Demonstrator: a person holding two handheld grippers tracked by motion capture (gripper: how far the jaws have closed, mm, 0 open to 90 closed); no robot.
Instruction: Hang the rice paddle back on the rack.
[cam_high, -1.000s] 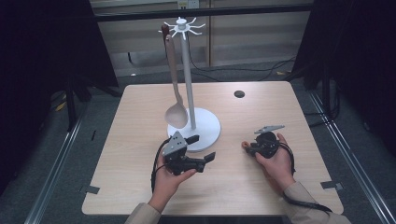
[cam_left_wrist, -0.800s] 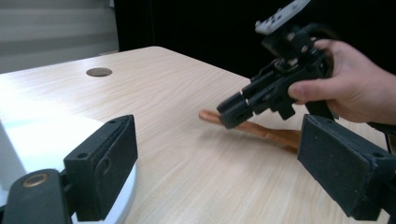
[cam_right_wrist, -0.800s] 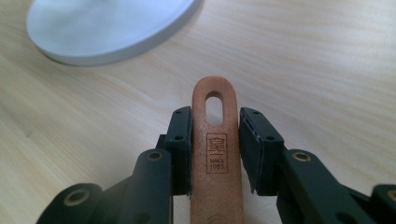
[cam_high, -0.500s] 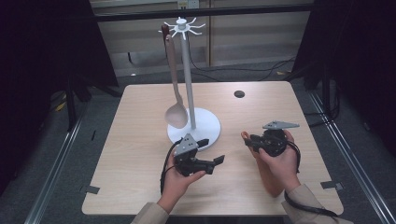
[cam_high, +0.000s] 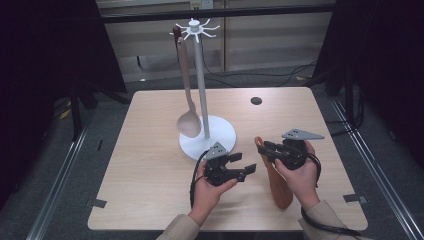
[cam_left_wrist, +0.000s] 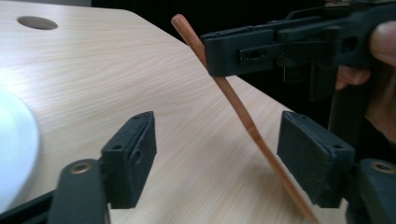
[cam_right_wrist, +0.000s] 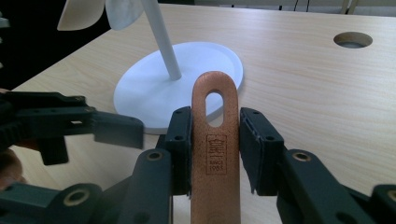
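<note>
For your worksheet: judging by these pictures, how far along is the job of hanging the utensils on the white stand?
Done: a pale wooden spoon hangs from the white stand. In hand: the right gripper is shut on the brown utensil near its slotted end, its far end low by the table. The left gripper, jaws just closing, straddles it without touching. Left: hanging it.

The stand sits on the table a little left of the middle, its post upright. A spoon hangs from the stand's top on the left side, its bowl just above the base. A hole lies near the far edge, right of the stand. Toward the near edge, the left tongs are just before the base. The right tongs are to their right, gripping a spatula whose lower end rests on the table toward the near right corner.
</note>
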